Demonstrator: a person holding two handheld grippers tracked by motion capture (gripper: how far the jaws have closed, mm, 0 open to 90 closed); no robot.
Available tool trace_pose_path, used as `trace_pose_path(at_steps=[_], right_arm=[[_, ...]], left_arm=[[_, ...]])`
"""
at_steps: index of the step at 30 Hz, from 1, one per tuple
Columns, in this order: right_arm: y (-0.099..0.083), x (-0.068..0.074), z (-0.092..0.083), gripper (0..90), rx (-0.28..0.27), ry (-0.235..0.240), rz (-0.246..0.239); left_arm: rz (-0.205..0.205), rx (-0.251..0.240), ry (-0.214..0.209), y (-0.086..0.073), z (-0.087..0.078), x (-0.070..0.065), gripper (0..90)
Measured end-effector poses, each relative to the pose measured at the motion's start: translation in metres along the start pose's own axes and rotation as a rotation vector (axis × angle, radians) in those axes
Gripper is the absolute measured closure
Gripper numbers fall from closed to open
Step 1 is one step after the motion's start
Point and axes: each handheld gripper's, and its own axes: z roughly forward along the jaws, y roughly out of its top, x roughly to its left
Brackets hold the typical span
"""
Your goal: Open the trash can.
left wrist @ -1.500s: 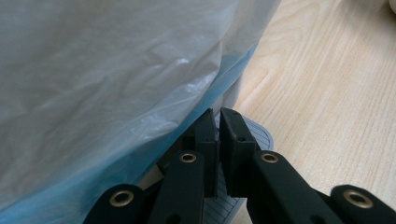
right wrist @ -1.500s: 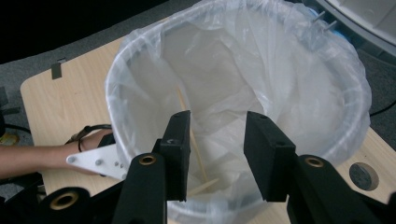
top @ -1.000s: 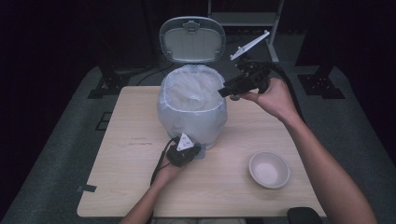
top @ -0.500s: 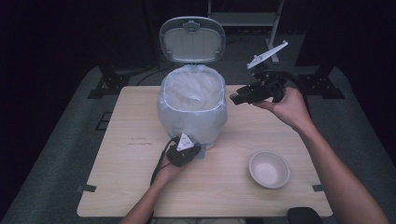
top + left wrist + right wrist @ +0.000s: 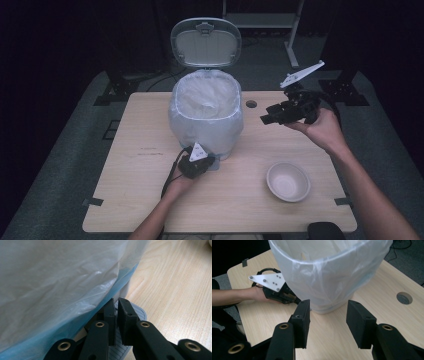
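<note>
A pedal bin [image 5: 206, 117] lined with a translucent plastic bag [image 5: 206, 100] stands near the middle of the light wooden table [image 5: 145, 165], its lid [image 5: 205, 42] raised upright at the far side. In the high view the left gripper [image 5: 210, 161] lies low on the table at the near foot of the bin, held in the person's left hand [image 5: 177, 182], with its grey three-cornered plate [image 5: 198, 152] on top. In the left gripper view its jaws stand nearly together with a thin gap between them, tips over the ribbed grey foot pedal [image 5: 136, 312] at the base of the bin, just beside the overhanging bag [image 5: 57, 282]; whether they press the pedal cannot be told. The right gripper [image 5: 265, 119] is held in the air to the right of the bin by the person's right hand [image 5: 322, 130], its jaws pointing toward the bin. In the right gripper view [image 5: 327, 325] its jaws stand wide apart and hold nothing, with the bin's lower wall [image 5: 329, 282] beyond them and the left gripper [image 5: 295, 300] visible at the bin's base. A white bowl [image 5: 287, 181] sits on the near right part of the table, well apart from the bin. A round cable hole [image 5: 251, 104] shows in the tabletop just right of the bin.
</note>
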Motion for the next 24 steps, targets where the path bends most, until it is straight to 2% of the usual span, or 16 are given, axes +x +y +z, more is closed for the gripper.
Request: trace_pose_path(at_steps=[24], right_arm=[[-0.067,-0.011,-0.005,51.2,-0.011,-0.001,0.078]], left_arm=[[-0.002,0.001,-0.001,0.000,0.000,0.000,85.5]])
